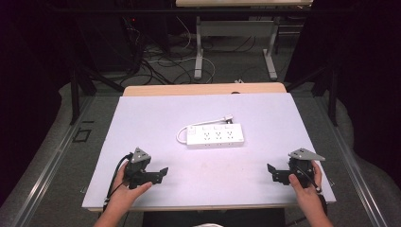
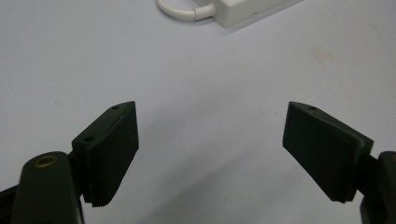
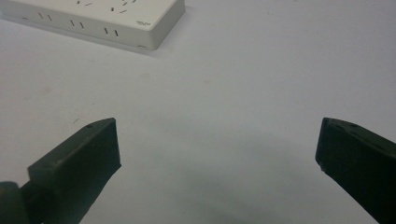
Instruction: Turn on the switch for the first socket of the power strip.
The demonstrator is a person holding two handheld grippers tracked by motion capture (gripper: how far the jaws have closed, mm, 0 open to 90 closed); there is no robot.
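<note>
Desk (image 1: 142,142): it is carrying a white sheet that is giving you one plain, bare working surface, so the strip is standing out clearly against it.
Strip (image 1: 216,135): the white power strip is lying flat near the middle of the desk, sockets facing up, roughly between your two hands and farther out than both. That is likely putting it within equal reach of either side.
Cord (image 1: 182,135): it is looping out of the strip's left end and running back behind it, the plug (image 1: 228,118) lying just beyond the strip.
Left claw (image 1: 164,172): you are holding it low at the near left, jaws spread wide, gripping nothing, pointing inward.
Right claw (image 1: 270,169): you are mirroring that at the near right, jaws spread wide and empty, well apart from the strip.
</note>
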